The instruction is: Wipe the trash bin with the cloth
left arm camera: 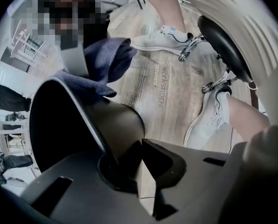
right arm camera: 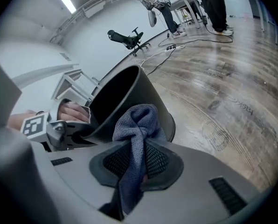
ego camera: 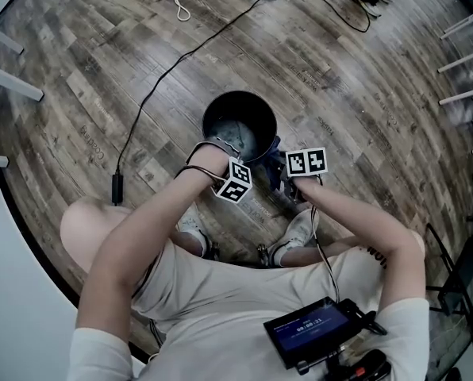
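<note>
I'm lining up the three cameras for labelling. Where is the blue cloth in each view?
Head view: cloth at centre, just right of the trash bin.
Left gripper view: cloth upper left, beyond the bin's rim.
Right gripper view: cloth lower centre, clamped between the jaws.
Shared landmark: the trash bin.

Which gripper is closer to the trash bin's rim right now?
Left. The left gripper is clamped on the rim of the trash bin; the right gripper holds the cloth beside its outer wall.

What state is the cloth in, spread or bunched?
Bunched: the cloth is a crumpled wad pinched in the right gripper, beside the trash bin.
</note>
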Tool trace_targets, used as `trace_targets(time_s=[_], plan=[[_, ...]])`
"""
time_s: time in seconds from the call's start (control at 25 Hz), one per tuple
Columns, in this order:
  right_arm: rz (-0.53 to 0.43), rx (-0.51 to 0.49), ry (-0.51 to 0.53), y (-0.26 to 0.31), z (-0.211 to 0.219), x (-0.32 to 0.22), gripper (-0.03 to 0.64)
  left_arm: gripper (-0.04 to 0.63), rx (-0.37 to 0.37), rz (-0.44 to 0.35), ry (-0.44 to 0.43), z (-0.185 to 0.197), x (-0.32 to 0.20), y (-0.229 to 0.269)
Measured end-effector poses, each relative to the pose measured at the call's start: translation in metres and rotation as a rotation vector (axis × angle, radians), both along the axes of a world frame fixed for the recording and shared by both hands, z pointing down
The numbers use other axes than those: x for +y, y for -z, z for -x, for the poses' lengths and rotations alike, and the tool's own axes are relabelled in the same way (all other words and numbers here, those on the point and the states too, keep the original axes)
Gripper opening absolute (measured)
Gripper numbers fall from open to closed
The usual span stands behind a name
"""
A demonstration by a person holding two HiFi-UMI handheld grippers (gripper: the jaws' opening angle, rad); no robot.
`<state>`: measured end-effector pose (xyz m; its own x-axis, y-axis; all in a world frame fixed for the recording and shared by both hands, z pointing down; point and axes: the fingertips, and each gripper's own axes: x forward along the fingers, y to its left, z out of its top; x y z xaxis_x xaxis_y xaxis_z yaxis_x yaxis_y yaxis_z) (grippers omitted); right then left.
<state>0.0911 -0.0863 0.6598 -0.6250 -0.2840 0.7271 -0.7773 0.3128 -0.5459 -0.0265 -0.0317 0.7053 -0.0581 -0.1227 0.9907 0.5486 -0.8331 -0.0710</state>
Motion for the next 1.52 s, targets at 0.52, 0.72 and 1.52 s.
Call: trace_targets(time_s=[0.52,0.72,1.52], plan=[[0.126,0.103,-0.078,-0.146,-0.012,-0.007,0.061,0.035,0.073,0.041,0.115,-0.025,0.004,0.002],[0.181,0.065,-0.188,-0.182,-0.021,-0.005,0.061,0.041,0.089,0.04,0.122,-0.036,0.007,0.001],[0.041,0.007,-0.069,0.043,-0.014,0.02,0.061,0.156,0.069,0.074,0.067,-0.009,0.008,0.01]])
